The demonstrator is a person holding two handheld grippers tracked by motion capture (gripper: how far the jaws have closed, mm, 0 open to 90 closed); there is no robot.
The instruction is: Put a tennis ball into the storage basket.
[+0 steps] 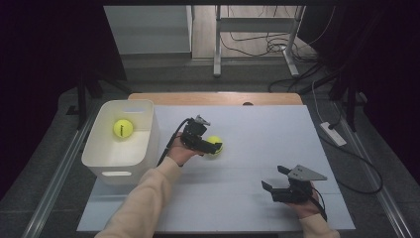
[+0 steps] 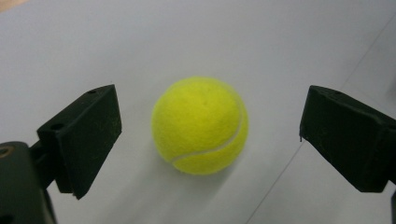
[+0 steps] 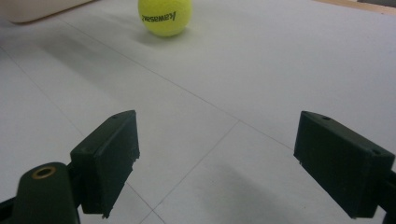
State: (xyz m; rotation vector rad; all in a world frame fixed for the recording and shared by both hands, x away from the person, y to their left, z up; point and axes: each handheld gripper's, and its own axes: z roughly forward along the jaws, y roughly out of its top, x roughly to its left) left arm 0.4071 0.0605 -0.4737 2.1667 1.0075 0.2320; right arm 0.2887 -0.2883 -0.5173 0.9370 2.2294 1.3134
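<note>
A yellow tennis ball (image 1: pixel 215 145) lies on the white table top (image 1: pixel 257 134) near its middle. My left gripper (image 1: pixel 208 145) is open around it: in the left gripper view the ball (image 2: pixel 200 125) sits between the two black jaws with a gap on each side. A second tennis ball (image 1: pixel 123 128) rests inside the white bin (image 1: pixel 144 141) at the table's left. My right gripper (image 1: pixel 277 178) stands open at the front right with nothing between its jaws; far ahead of it the right gripper view shows the loose ball (image 3: pixel 165 17).
The bin's edge (image 3: pixel 32 10) shows at the top left of the right gripper view. A wooden strip (image 1: pixel 213 98) runs along the table's far edge. Cables and a power strip (image 1: pixel 333 133) lie on the floor to the right.
</note>
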